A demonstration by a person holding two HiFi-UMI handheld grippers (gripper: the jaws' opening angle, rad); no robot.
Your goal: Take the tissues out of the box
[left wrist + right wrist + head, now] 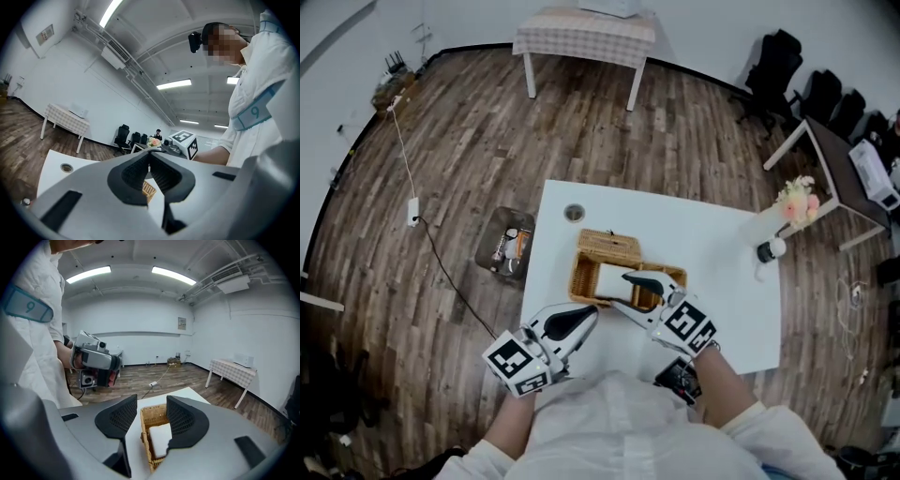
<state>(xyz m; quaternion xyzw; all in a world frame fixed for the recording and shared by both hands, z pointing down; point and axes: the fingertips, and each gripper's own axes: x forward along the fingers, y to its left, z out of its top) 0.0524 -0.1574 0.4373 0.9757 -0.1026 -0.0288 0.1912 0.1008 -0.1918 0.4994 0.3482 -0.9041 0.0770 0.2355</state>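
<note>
we held our right gripper (152, 400) wide open and empty over the white tissue stack (159, 439) inside the tan woven wicker box (146, 420), our left gripper (150, 155) closed on nothing nearby, above the white rectangular table (722, 253).

Wicker box (609, 248) near end hidden under right gripper (639, 284), only a sliver visible past left gripper (151, 159), floor tray (487, 242) contents too small to tell.
</note>
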